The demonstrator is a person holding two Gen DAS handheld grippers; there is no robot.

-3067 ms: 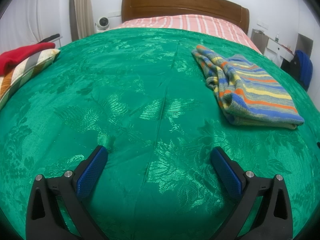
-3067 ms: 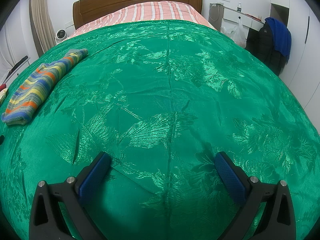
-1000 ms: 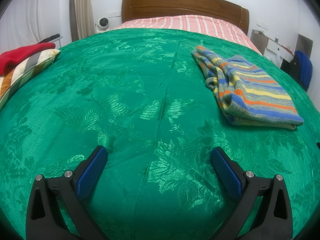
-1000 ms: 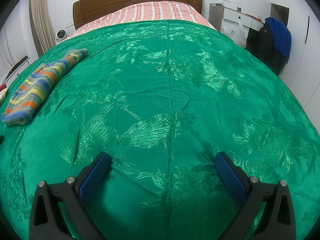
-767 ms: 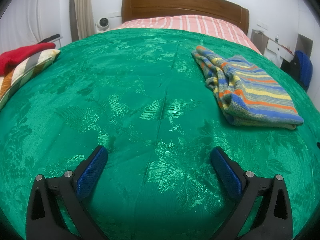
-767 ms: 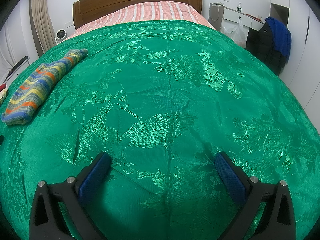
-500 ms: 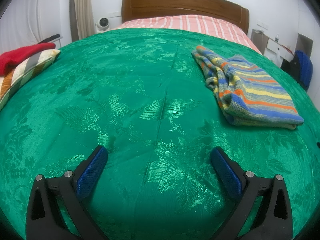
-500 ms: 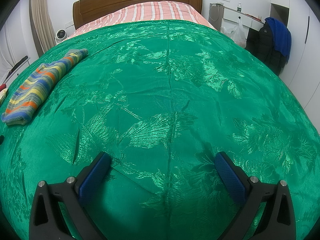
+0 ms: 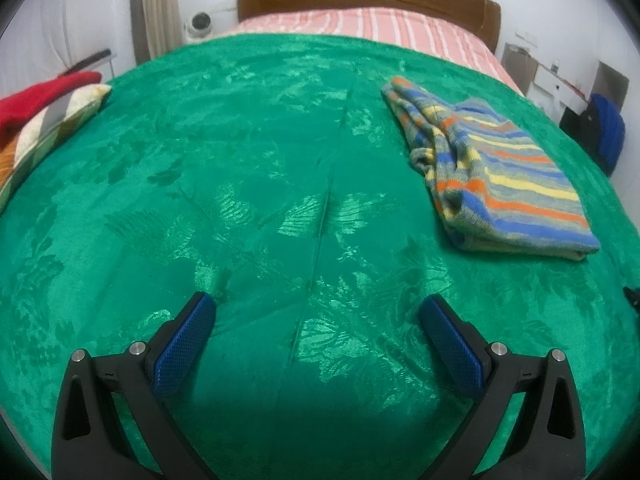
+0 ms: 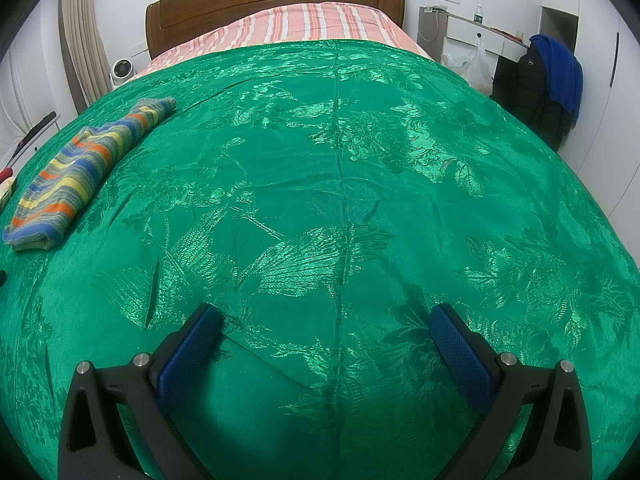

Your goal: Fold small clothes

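A small striped knit garment in blue, orange, yellow and grey lies folded on the green bedspread, to the right in the left wrist view. The right wrist view has the same garment far left. My left gripper stands open low over the bedspread, well short and left of the garment. Over bare green cloth my right gripper is open too, far to the right of the garment. Neither gripper holds anything.
A red cloth and a striped pillow lie at the bed's left edge. The wooden headboard and pink striped sheet are at the far end. A chair with dark and blue jackets stands by a white desk at the right.
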